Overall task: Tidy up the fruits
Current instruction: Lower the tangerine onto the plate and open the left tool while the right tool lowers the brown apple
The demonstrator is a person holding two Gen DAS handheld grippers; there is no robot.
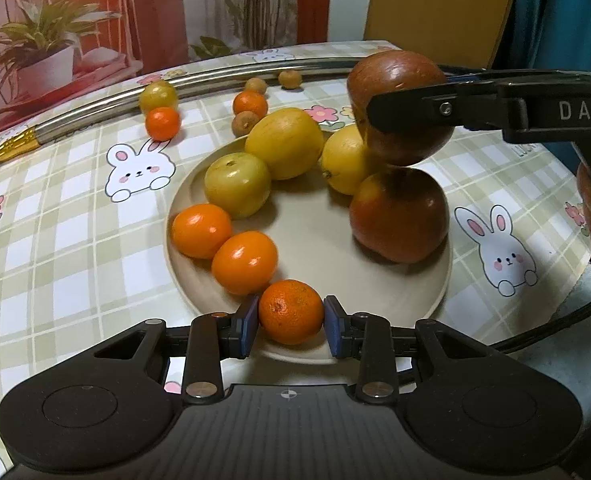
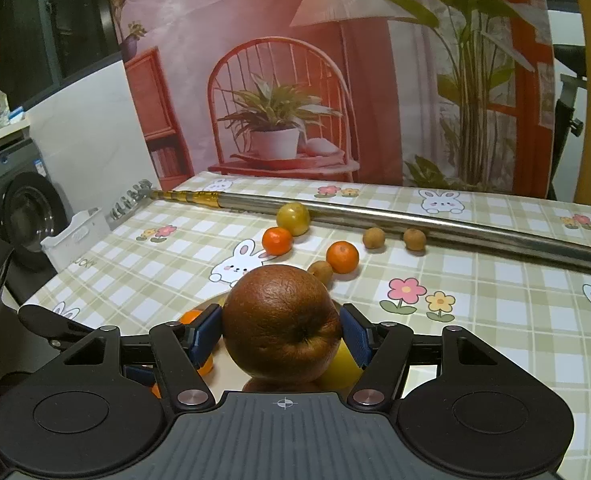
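A beige plate (image 1: 307,240) holds two oranges (image 1: 201,230), a green-yellow fruit (image 1: 237,190), a larger yellow fruit (image 1: 284,143), a lemon (image 1: 343,160) and a red apple (image 1: 399,216). At the plate's near rim, my left gripper (image 1: 291,326) is shut on a mandarin (image 1: 291,311), with both blue pads against its sides. My right gripper (image 2: 281,334) is shut on a second red-brown apple (image 2: 281,324). In the left wrist view that held apple (image 1: 395,76) hangs directly above the plate's apple, about touching it.
A long metal pole (image 2: 415,224) lies across the back of the table. Loose by it are two small oranges (image 2: 277,241), a yellow-green fruit (image 2: 293,219) and three brown longans (image 2: 374,237). A white basket (image 2: 75,236) stands off the left edge.
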